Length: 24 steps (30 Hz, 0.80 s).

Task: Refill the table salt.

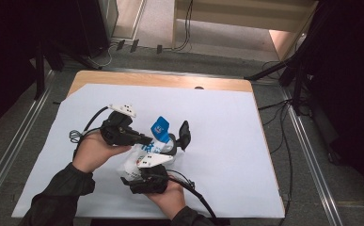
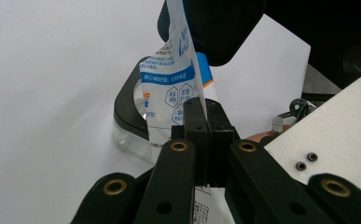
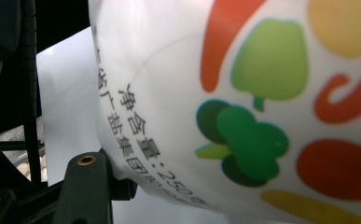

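Observation:
A white plastic bag with a blue top and blue print is held up over the white sheet between both grippers. My left gripper comes in from the left and is shut on the bag's thin edge; in the left gripper view its pads press flat together on the film. My right gripper reaches in from the near side around the bag's full body. In the right gripper view the bag's printed side bulges against the left jaw. The other jaw is hidden.
A clear round thing with a black rim lies on the sheet just behind the bag. A black part stands up right of the bag. The sheet covers a wooden table. Cables and dark stands surround it on the floor.

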### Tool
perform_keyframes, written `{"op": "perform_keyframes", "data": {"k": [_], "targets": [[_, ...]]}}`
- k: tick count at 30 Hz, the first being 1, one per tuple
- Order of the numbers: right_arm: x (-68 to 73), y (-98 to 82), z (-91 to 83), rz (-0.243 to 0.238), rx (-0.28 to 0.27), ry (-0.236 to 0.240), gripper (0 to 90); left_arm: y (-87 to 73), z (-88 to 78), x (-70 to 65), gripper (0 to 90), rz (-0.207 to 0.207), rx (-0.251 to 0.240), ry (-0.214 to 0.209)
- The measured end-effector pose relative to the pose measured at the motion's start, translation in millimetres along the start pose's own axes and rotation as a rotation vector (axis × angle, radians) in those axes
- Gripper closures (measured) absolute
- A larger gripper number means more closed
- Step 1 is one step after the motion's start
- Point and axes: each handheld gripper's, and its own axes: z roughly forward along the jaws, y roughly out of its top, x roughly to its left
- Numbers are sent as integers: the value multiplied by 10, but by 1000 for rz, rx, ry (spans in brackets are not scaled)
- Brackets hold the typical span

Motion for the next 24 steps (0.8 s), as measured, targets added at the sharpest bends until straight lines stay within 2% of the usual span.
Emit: {"op": "perform_keyframes", "data": {"k": [6,9,15,19,21,24], "targets": [[-5,12,-12,16,-4,7,440,6,24,15,900,-4,-4,-1],[-1,24,-22,30,-4,26,443,6,39,28,900,-6,-5,-7],[1,40,-22,44,-2,27,427,14,59,42,900,-13,-14,-8],[14,48,-19,36,4,21,421,12,71,52,900,-19,-21,-19],[30,46,-14,29,2,6,425,17,64,40,900,-10,-16,-9],[29,48,-16,37,-10,10,443,16,71,43,900,-17,-17,-9]]}}
